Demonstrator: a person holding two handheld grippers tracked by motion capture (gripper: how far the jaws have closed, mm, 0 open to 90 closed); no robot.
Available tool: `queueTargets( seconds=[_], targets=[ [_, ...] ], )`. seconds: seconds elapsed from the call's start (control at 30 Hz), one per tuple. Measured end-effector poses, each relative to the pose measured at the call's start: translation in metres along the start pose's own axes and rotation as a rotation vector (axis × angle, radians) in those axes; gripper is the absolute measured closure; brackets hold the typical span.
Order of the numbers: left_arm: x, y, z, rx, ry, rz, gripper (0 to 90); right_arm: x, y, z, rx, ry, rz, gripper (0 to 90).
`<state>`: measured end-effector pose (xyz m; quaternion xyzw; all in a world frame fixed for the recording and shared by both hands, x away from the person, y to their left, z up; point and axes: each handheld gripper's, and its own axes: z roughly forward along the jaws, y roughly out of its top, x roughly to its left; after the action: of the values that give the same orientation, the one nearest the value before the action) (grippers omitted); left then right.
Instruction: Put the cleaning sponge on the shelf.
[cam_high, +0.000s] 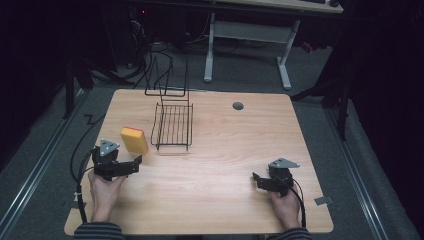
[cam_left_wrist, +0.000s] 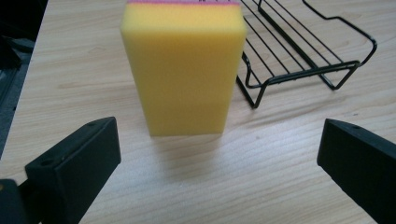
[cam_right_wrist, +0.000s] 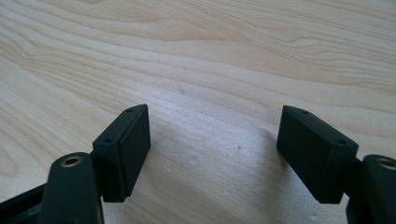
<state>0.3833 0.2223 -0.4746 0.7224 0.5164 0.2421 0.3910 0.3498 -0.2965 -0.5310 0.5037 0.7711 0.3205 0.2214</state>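
Your yellow sponge (cam_left_wrist: 184, 70) with its pink top layer, lying flat on the wooden table (cam_high: 225, 165), just left of the black wire rack (cam_high: 173, 126), apart from it.

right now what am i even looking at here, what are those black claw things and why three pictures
A person sits at a wooden table and holds a hand tool in each hand: a gripper with two black jaws. The high view looks down on the whole table from above. The other two pictures come from small cameras riding on each gripper, looking out along its jaws.

On the table a yellow sponge stands beside a black wire rack. The left gripper points at the sponge from just in front of it, jaws wide open, not touching it. The right gripper is open too, over bare wood near the table's right side. Nothing is held at this moment.
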Motion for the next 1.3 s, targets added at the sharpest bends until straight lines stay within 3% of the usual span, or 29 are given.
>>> queueTargets(
  seconds=[0.43,0.67,1.3],
  targets=[
    [0.005,0.017,0.007,-0.019,-0.005,-0.016,0.0,0.0,0.0,0.0,0.001,0.0,0.001,26.2],
    [0.007,0.026,0.013,-0.027,0.019,0.013,0.0,0.0,0.0,0.0,0.0,0.0,-0.001,26.1],
    [0.016,0.024,0.042,-0.035,0.054,-0.02,0.0,0.0,0.0,0.0,0.001,0.0,0.001,26.1]
  ],
)
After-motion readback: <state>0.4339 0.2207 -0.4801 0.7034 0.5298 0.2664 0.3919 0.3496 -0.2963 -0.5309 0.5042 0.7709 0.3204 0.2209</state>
